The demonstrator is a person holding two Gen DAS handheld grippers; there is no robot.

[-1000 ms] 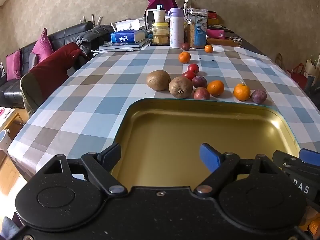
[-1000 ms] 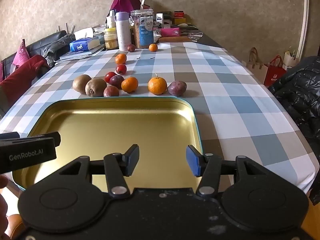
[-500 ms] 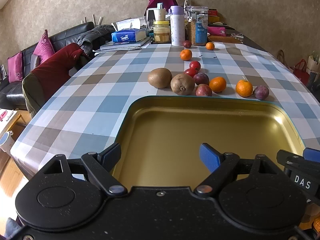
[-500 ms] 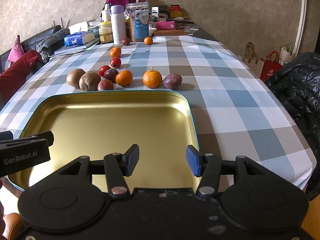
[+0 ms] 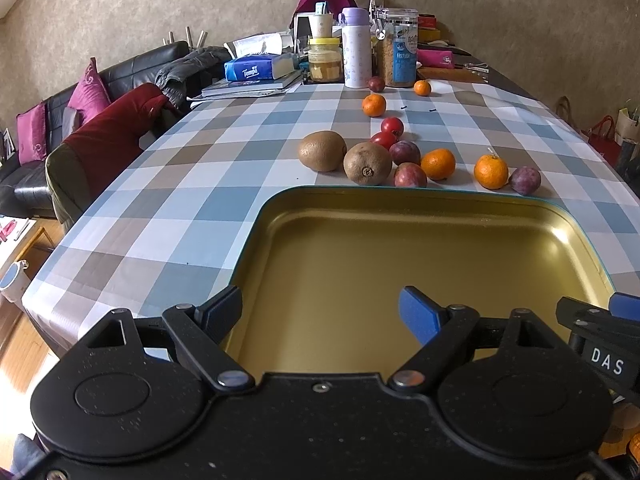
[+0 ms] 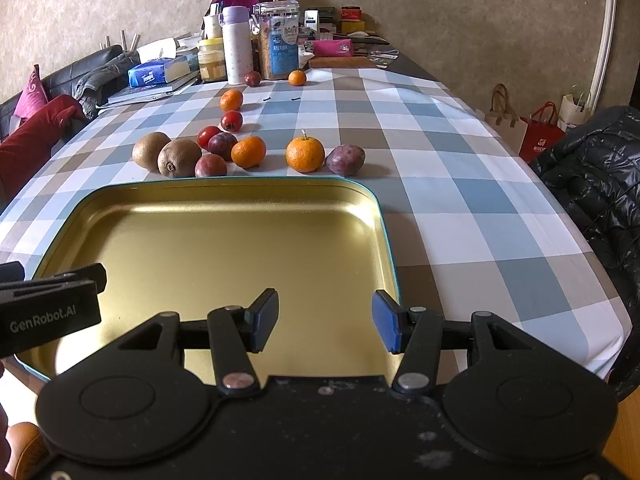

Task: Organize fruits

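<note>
A gold tray (image 5: 400,280) (image 6: 208,248) with a teal rim lies on the checked table, nothing in it. Just beyond its far edge sit two kiwis (image 5: 367,163) (image 6: 179,157), several plums (image 5: 524,180) (image 6: 345,159), tangerines (image 5: 491,171) (image 6: 305,153) and small red fruits (image 5: 392,126) (image 6: 231,120). More fruit lies farther back by the jars. My left gripper (image 5: 320,310) hangs open over the tray's near left part. My right gripper (image 6: 325,322) hangs open over the tray's near right corner. Both hold nothing.
At the table's far end stand a white bottle (image 6: 237,44), jars (image 6: 277,45), a tissue pack (image 5: 258,67) and books. A dark sofa with red cushions (image 5: 108,140) is on the left. A black jacket (image 6: 592,184) and paper bags are on the right.
Both grippers have shifted slightly toward the fruit, so the tray and fruit sit a little lower and nearer in view. The jaws stay open and no fruit has moved.
</note>
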